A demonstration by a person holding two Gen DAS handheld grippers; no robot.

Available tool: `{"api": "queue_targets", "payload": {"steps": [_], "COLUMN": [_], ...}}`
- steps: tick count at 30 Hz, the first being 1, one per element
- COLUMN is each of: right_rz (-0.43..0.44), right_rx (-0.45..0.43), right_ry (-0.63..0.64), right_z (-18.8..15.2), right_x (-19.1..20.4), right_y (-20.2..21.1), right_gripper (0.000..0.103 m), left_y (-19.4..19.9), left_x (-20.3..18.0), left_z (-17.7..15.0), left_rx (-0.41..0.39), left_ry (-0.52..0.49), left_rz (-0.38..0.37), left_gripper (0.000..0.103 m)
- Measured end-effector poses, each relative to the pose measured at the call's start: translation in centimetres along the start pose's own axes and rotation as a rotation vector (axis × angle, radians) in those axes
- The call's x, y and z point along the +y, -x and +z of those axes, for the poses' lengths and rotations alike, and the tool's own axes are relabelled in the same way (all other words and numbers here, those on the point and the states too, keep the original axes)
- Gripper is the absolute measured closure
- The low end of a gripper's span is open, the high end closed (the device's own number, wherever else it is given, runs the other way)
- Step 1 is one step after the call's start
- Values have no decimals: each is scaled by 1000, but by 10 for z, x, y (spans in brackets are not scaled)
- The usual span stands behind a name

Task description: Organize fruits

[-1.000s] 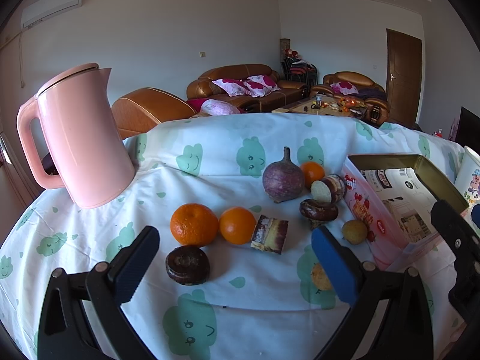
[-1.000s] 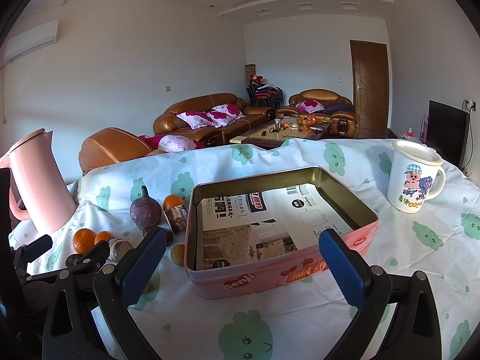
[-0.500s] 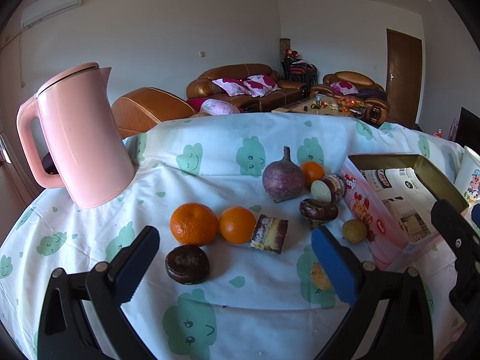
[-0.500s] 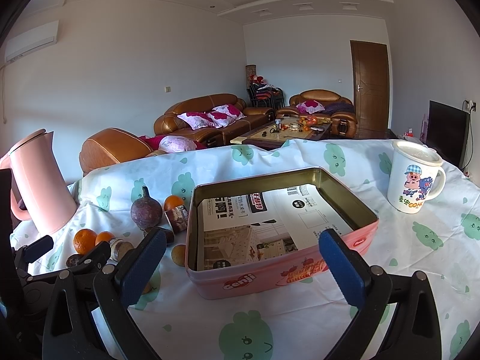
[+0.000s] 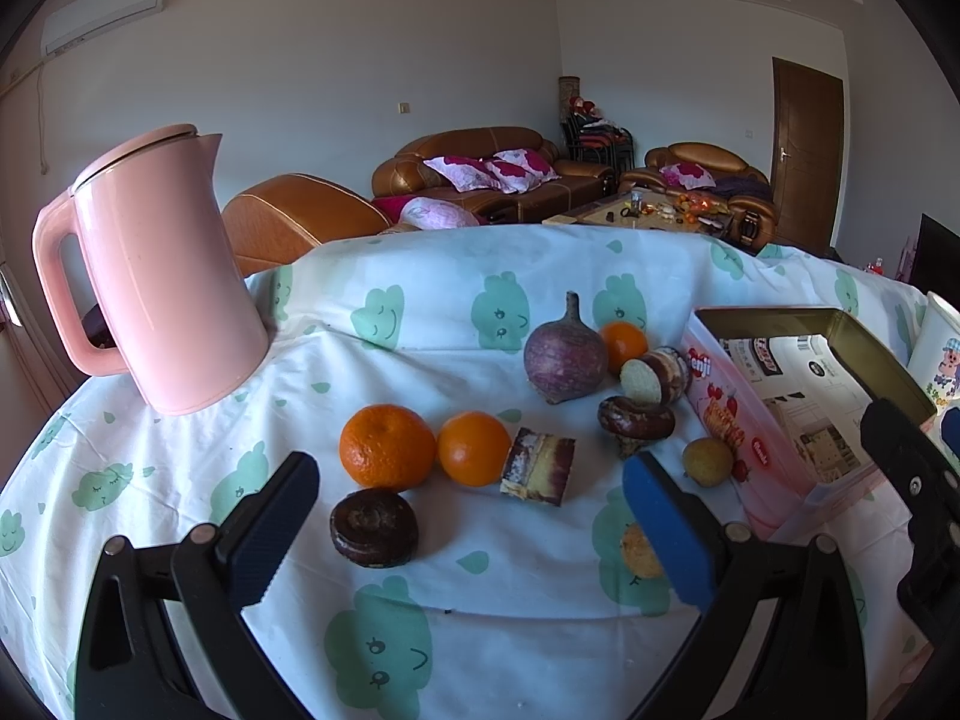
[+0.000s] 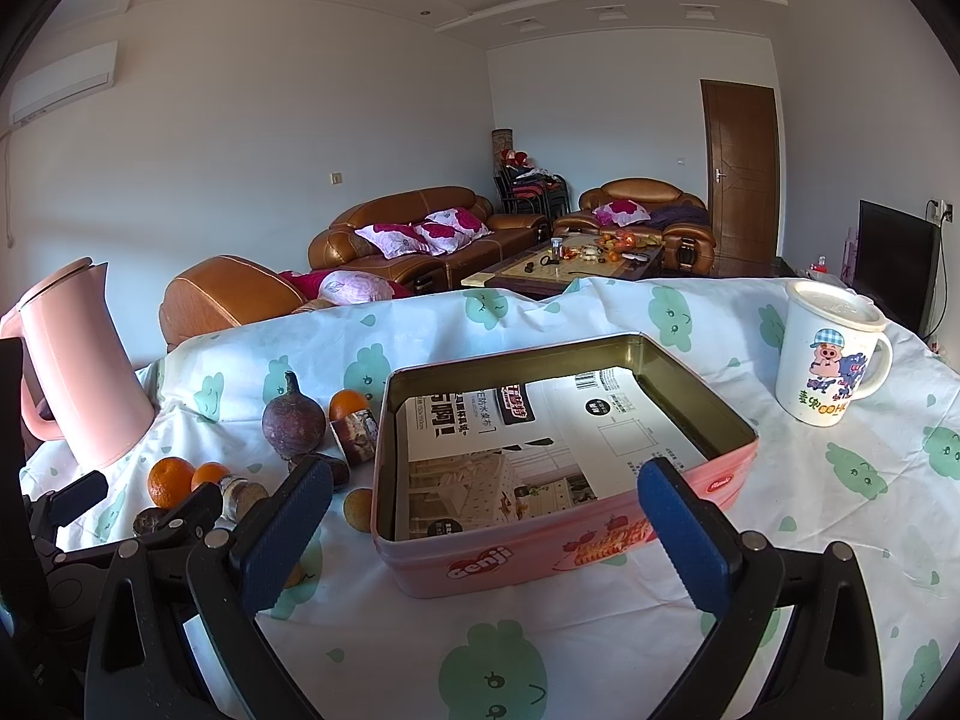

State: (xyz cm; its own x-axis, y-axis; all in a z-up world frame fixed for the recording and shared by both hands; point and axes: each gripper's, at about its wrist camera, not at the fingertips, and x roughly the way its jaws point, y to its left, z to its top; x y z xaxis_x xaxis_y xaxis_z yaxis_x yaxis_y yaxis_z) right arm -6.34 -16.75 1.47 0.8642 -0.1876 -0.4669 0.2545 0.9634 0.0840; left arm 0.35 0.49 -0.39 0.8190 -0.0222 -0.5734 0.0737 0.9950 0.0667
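Note:
Fruits lie on the cloud-print tablecloth: two oranges [image 5: 387, 447] [image 5: 474, 448], a third orange [image 5: 624, 345] behind a purple turnip-like root [image 5: 565, 357], a small yellow fruit [image 5: 708, 461], dark round fruits [image 5: 374, 527] [image 5: 636, 418] and cut pieces [image 5: 538, 466]. A pink tin box [image 6: 558, 456] lined with paper stands to their right. My left gripper [image 5: 468, 531] is open and empty just in front of the fruits. My right gripper [image 6: 480, 531] is open and empty in front of the tin.
A pink kettle [image 5: 150, 276] stands at the left of the table. A white cartoon mug [image 6: 831, 354] stands at the right behind the tin. Sofas and a coffee table are beyond the table's far edge.

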Motion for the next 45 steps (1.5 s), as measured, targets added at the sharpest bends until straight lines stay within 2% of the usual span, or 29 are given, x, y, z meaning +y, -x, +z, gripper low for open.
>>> {"api": "queue_targets", "payload": {"steps": [10,14,19,20,22,24,25,27,29,32,34,37,42,43,44,45], "right_rz": [11,42,125,144,196,262,296,360,382,392,392,407,400,407,409,415], "right_rx": [-3,6,11,17,48,113,153,210,230,287,350,422,441,443,442,446], "right_ry": [1,10,47,62,95,123,132,142,157,191,203,209,210,211,211,208], "right_z": [0,-2,-4,-4,-6,-10,-13,-17,-21,-25,-27,-31,-32,-32,-33,-33], "right_x": [1,4,15,19,28,39,44,52,60,71,78,88,91,91,91,91], "right_y": [1,0,3,3,1,-7,-12,-17,-18,-27,-40,-57,-62,-61,-61,-61], "right_gripper": [1,1,2,5,23,55,60,61,61,61,61,61,62,63,71,76], "left_y": [-2,0,5,4,5,4,3,1,-2,-8,-14,-18,-18,-19,-21,-24], "left_x": [2,27,68,76,88,96,100,108,118,122,116,97,71,66,65,63], "left_z": [1,10,19,20,20,20,20,20,20,17,13,9,2,1,0,-1], "left_rx": [21,1,-41,-34,-21,-13,-8,8,31,102,162,213,236,242,247,254], "left_ry": [-22,11,68,78,89,89,89,89,97,128,122,61,-22,-38,-51,-60], "left_rz": [-13,39,127,121,119,133,138,146,100,-48,-113,-126,-180,-182,-179,-174], "left_gripper": [0,0,0,0,0,0,1,1,3,7,16,26,30,30,31,39]}}
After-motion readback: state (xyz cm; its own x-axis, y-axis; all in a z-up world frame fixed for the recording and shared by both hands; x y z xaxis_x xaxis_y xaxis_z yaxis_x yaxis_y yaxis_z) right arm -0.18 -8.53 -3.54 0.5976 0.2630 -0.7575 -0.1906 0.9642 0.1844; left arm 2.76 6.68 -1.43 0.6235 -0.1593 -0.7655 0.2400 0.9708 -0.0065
